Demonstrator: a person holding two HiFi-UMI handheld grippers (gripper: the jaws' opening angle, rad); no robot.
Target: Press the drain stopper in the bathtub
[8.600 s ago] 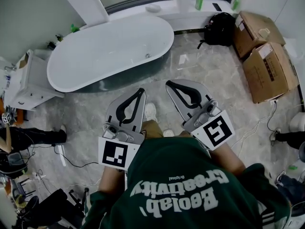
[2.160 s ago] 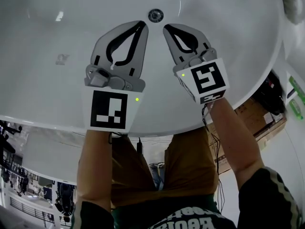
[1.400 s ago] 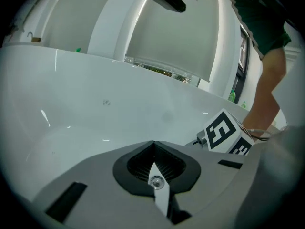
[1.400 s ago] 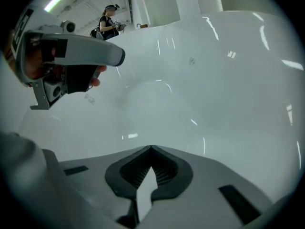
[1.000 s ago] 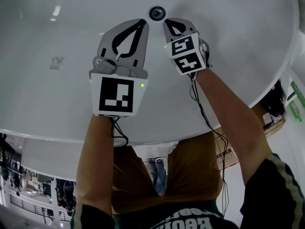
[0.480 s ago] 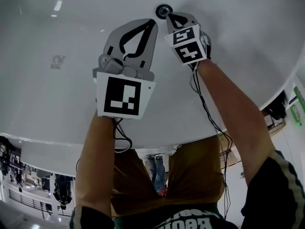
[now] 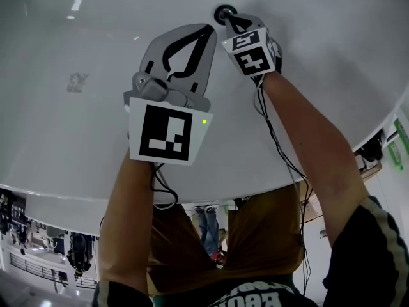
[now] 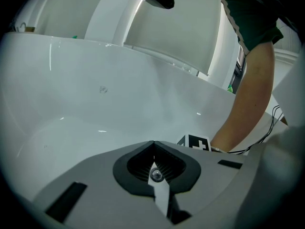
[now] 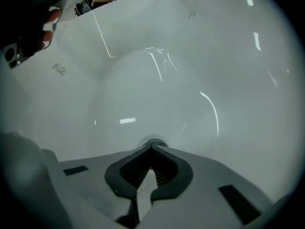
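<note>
Change from half a second before: the right gripper (image 7: 231, 19) has come closer to the drain stopper (image 7: 223, 11). Its tip now overlaps the stopper's near rim in the head view, where before it lay just beside it. The left gripper (image 7: 208, 29) is much where it was.
Drain stopper, place: on the floor of the bathtub (image 7: 332, 50), well in from the tub's near rim. It is round with a dark ring. In the right gripper view it peeks out just past the jaw tips.
Writing, marker cubes: black-and-white square patterns only, no words.
Writing, sweatshirt (image 7: 358, 267): white print on green, cut off at the lower edge of the head view, not readable.
Writing, tub wall: a faint grey mark (image 7: 77, 80), too blurred to read.
Right gripper, fingers: pressed together tip to tip, nothing between them. The tips are at the stopper's rim; whether they touch it cannot be told.
Left gripper, fingers: pressed together, nothing between them. They are over bare tub floor, just beside the right gripper and near the stopper, not on it.
Left gripper, lamp (image 7: 203, 121): a small green light, lit, on the marker cube's corner.
</note>
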